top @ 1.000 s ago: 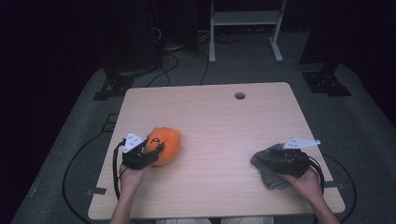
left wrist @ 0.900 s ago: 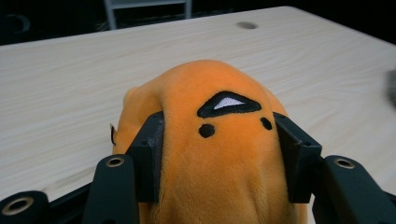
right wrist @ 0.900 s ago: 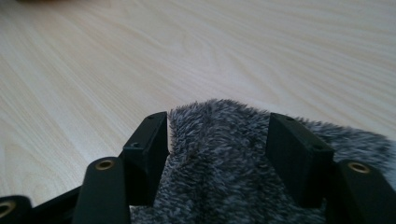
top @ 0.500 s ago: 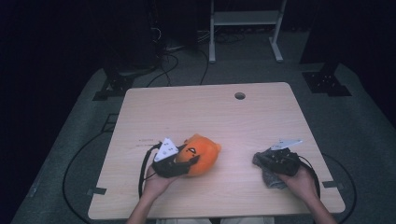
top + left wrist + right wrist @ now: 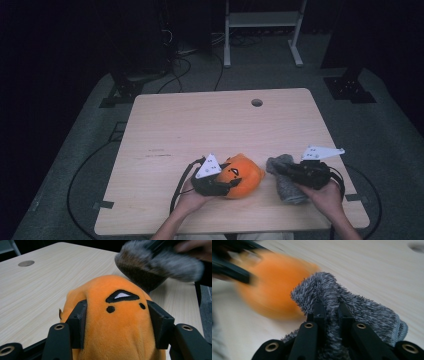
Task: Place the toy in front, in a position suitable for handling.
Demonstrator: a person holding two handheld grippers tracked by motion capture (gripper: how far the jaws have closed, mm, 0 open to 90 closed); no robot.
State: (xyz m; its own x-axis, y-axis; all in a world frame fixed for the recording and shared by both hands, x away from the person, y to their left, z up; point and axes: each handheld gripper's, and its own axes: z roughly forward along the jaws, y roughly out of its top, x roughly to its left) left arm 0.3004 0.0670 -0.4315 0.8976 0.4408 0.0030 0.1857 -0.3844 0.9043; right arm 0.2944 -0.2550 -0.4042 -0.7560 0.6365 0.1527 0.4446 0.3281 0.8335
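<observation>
Since a second ago the left gripper (image 5: 231, 183) has carried the orange plush toy (image 5: 242, 175) across the table (image 5: 200, 125) from its left part toward the middle, and the right gripper (image 5: 286, 172) has lifted a little, its jaws having just been closing with the grey fuzzy cloth (image 5: 286, 182) between them.

Nearest the person, at the front edge of the table, both hands come up from below in the high view. The left gripper (image 5: 117, 322) has its jaws clamped on either side of the orange plush toy (image 5: 117, 325), pads sunk into the soft body, the stitched eye facing up. Just beside it, to the right, the right gripper (image 5: 329, 308) has its jaws drawn nearly together, pinching a fold of the grey fuzzy cloth (image 5: 362, 312); the rest of the cloth hangs down toward the tabletop. Toy and cloth sit close, almost touching.

Farther back the light wood table runs bare to a round hole (image 5: 257, 102) near its far edge. Beyond it, on the dark floor, stand a white frame (image 5: 262, 22) and loose cables (image 5: 190, 55).
</observation>
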